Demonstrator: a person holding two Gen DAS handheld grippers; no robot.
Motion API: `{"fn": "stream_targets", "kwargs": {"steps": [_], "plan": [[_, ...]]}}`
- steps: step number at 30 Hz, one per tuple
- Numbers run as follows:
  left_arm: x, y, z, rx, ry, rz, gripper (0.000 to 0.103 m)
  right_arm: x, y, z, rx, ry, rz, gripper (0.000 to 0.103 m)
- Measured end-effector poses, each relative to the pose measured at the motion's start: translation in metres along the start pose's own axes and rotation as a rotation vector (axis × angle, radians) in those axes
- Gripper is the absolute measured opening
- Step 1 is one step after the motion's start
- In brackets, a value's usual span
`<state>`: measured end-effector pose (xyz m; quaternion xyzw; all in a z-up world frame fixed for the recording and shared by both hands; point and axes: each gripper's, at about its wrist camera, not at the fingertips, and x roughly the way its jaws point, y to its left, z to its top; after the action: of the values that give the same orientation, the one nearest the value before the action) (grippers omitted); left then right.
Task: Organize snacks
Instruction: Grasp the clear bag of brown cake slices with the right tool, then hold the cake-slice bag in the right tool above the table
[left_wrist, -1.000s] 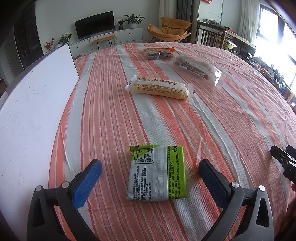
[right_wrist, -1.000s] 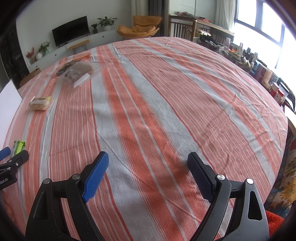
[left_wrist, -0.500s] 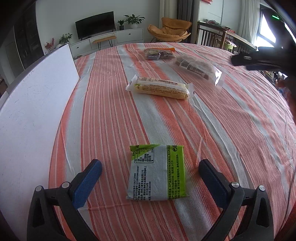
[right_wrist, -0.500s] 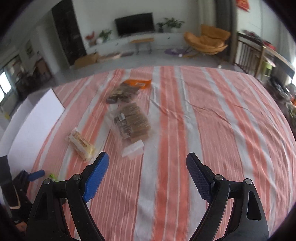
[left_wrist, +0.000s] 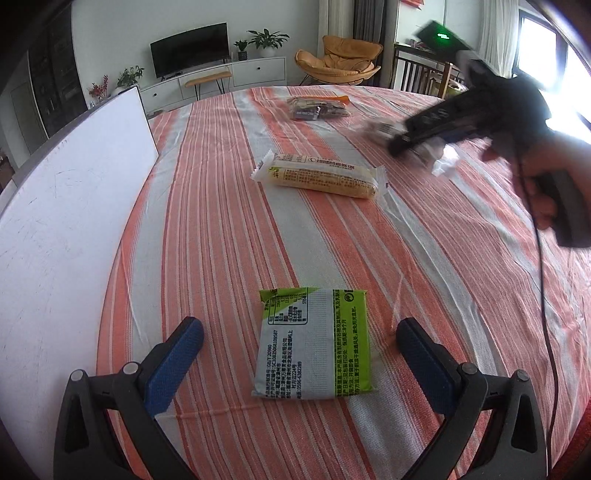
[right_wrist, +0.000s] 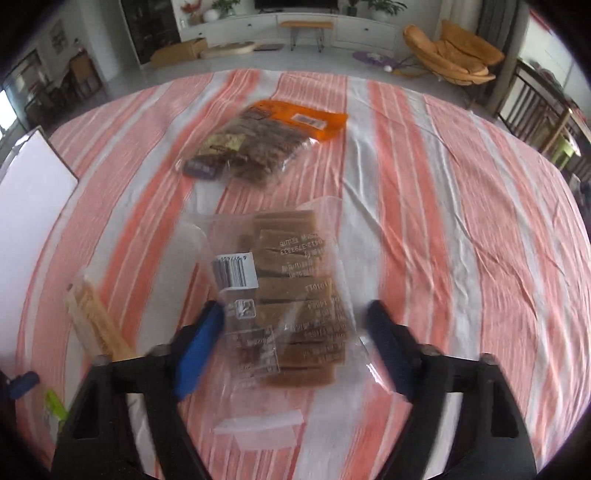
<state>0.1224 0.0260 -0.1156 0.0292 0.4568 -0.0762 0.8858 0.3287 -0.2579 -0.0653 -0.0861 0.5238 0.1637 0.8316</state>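
Left gripper (left_wrist: 300, 350): jaws wide apart, holding nothing; low over the striped tablecloth (left_wrist: 207, 236).
Green packet (left_wrist: 316, 342): flat on the cloth, lying between the left fingers, touching neither.
Right gripper (right_wrist: 295, 345): jaws spread, nothing gripped; straddles the clear bag of brown bars (right_wrist: 291, 295).
Orange-topped bag (right_wrist: 258, 142): farther off, beyond the clear bag.
Yellow packet (left_wrist: 319, 177): mid-table.
White board (left_wrist: 55, 229): along the table's left edge.

On tabletop (left_wrist: 424, 258): flat packet (left_wrist: 316, 343) nearest the near edge; long bar (left_wrist: 321, 179) behind it; clear bag (right_wrist: 291, 295) right of bar; far bag (right_wrist: 255, 147) toward far edge; board (left_wrist: 62, 229) along left edge.
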Motion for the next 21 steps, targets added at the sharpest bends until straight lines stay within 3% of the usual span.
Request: {"fn": "stream_targets", "kwargs": {"steps": [4, 8, 11, 14, 21], "plan": [[0.0, 0.001, -0.001, 0.0, 0.0, 0.0, 0.103, -0.029, -0.005, -0.058, 0.128, -0.009, -0.06, 0.062], [0.0, 0.002, -0.001, 0.0, -0.001, 0.002, 0.103, -0.07, 0.007, -0.146, 0.27, -0.082, -0.135, 0.062], [0.0, 0.002, -0.001, 0.0, -0.001, 0.002, 0.103, -0.089, 0.026, -0.191, 0.331, -0.138, -0.185, 0.063], [0.0, 0.002, -0.001, 0.0, -0.001, 0.001, 0.103, -0.096, 0.044, -0.211, 0.304, -0.163, -0.219, 0.064], [0.0, 0.002, -0.001, 0.001, -0.001, 0.001, 0.103, -0.09, 0.043, -0.208, 0.277, -0.219, -0.22, 0.067]]}}
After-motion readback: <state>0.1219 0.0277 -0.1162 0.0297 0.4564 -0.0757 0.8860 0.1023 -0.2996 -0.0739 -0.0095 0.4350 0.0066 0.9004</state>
